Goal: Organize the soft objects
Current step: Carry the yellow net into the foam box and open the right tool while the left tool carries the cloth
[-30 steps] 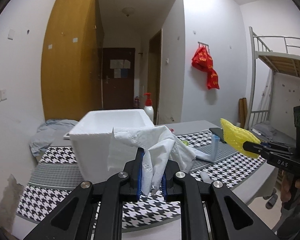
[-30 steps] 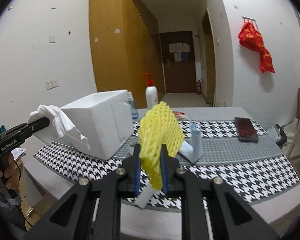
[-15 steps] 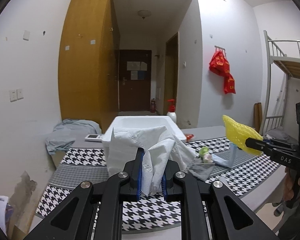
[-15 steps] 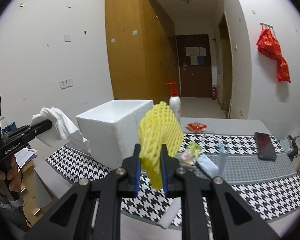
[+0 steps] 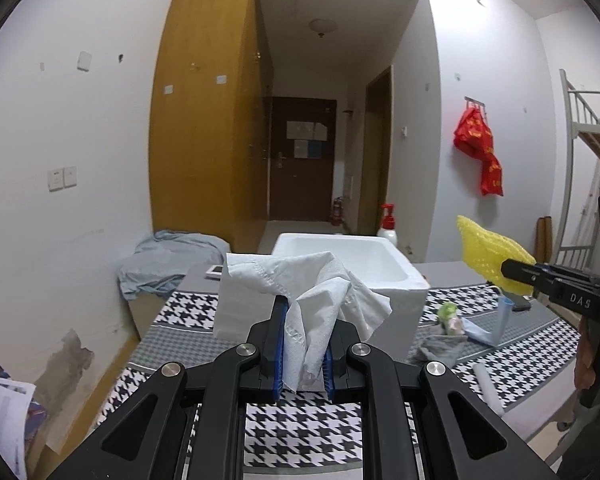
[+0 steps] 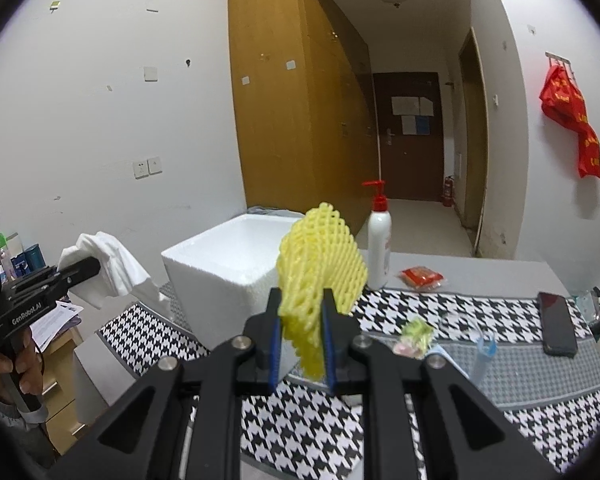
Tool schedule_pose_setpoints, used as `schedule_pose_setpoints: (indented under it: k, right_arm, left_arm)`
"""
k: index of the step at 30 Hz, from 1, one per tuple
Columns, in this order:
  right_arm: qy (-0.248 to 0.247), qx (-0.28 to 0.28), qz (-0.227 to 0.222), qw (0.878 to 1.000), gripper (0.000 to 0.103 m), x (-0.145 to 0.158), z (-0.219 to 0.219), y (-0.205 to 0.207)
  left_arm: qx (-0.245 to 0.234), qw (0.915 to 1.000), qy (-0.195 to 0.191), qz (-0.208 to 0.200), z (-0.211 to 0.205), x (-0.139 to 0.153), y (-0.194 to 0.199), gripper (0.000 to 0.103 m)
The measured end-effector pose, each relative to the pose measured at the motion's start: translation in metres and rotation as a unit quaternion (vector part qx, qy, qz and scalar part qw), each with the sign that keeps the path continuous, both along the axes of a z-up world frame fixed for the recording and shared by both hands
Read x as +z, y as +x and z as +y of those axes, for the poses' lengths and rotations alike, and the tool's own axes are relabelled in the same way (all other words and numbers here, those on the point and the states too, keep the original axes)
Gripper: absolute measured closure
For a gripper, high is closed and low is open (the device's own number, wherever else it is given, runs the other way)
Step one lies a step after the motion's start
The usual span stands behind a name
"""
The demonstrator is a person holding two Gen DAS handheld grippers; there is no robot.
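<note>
My left gripper (image 5: 303, 354) clamped on crumpled white tissue (image 5: 320, 292), my right gripper (image 6: 300, 346) clamped on yellow foam net (image 6: 320, 264), both held above the table's (image 6: 520, 364) near edge, white foam box (image 6: 228, 260) behind them, toward its left end

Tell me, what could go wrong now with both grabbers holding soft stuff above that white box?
The white tissue hangs loosely from the left gripper; its trailing folds could snag the foam box rim or slip free. The yellow foam net in the right gripper is springy and might pop out, landing on the table near the pump bottle.
</note>
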State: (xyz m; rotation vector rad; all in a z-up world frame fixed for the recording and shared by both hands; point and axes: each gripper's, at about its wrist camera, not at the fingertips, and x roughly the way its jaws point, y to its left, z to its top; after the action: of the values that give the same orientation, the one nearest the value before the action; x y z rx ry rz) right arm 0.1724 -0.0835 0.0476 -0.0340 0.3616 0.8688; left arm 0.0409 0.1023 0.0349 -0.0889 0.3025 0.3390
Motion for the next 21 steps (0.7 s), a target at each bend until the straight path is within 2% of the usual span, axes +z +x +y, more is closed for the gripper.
schedule_pose_setpoints:
  k: [21]
  right_arm:
    - [-0.008,0.064,-0.015,0.998,0.082,0.02,0.056,0.01]
  left_arm:
    - [0.045,0.9989,-0.011,0.01,0.023,-0.006,-0.01,0.087]
